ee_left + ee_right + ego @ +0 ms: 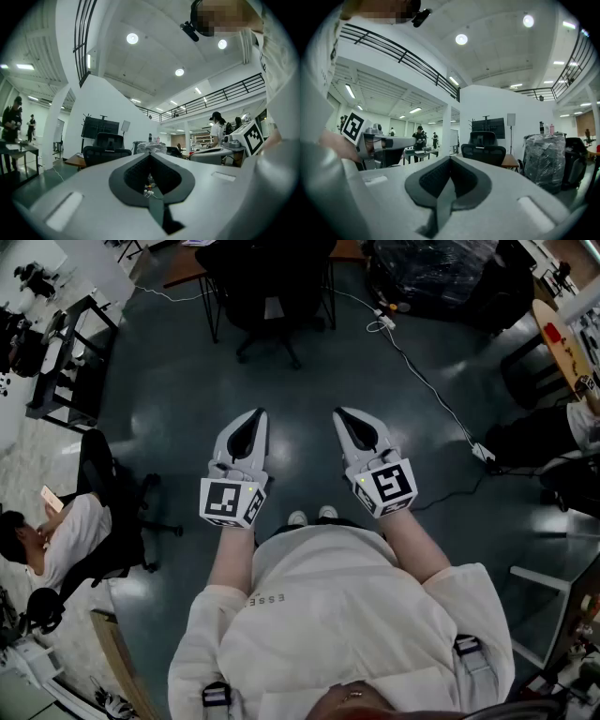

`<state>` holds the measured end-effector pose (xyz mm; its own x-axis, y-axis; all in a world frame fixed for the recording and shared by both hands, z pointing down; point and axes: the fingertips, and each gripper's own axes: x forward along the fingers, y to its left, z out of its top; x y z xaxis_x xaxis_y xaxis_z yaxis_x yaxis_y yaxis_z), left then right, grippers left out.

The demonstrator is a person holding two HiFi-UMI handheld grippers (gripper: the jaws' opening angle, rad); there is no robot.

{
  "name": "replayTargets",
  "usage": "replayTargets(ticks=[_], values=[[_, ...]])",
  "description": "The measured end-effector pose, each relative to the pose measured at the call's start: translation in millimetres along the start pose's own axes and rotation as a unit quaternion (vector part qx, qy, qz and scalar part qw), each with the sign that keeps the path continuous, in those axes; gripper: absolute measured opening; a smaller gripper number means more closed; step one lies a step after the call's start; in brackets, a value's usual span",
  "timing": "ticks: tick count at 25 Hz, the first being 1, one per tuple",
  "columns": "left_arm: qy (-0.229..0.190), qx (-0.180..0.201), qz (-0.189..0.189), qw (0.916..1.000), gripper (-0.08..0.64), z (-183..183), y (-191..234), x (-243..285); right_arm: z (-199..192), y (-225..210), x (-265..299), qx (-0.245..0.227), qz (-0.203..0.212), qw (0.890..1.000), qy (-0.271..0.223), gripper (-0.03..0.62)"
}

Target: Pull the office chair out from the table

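A black office chair (269, 292) stands tucked under a brown table (187, 268) at the top of the head view, well ahead of me. It also shows in the left gripper view as the chair (107, 149) and in the right gripper view as the chair (483, 149), both far off. My left gripper (260, 414) and right gripper (339, 414) are held side by side at waist height, level, pointing toward the chair. Both are shut with nothing between their jaws. A stretch of dark floor separates them from the chair.
A white power strip (382, 321) and its cable (431, 390) run across the floor at right. A plastic-wrapped bundle (431, 273) sits right of the table. A seated person (56, 535) on another chair is at left; more desks and people lie beyond.
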<state>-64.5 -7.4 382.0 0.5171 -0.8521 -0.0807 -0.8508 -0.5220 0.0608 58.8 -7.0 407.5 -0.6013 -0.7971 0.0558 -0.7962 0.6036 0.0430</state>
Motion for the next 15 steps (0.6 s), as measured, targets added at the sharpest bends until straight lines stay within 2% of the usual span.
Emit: replayTargets(ticks=[15], values=[[0.007,-0.011,0.004,0.9999,0.017,-11,14,-3,-9,7,12,-0.004,0.0,1.0,0.004,-0.009]])
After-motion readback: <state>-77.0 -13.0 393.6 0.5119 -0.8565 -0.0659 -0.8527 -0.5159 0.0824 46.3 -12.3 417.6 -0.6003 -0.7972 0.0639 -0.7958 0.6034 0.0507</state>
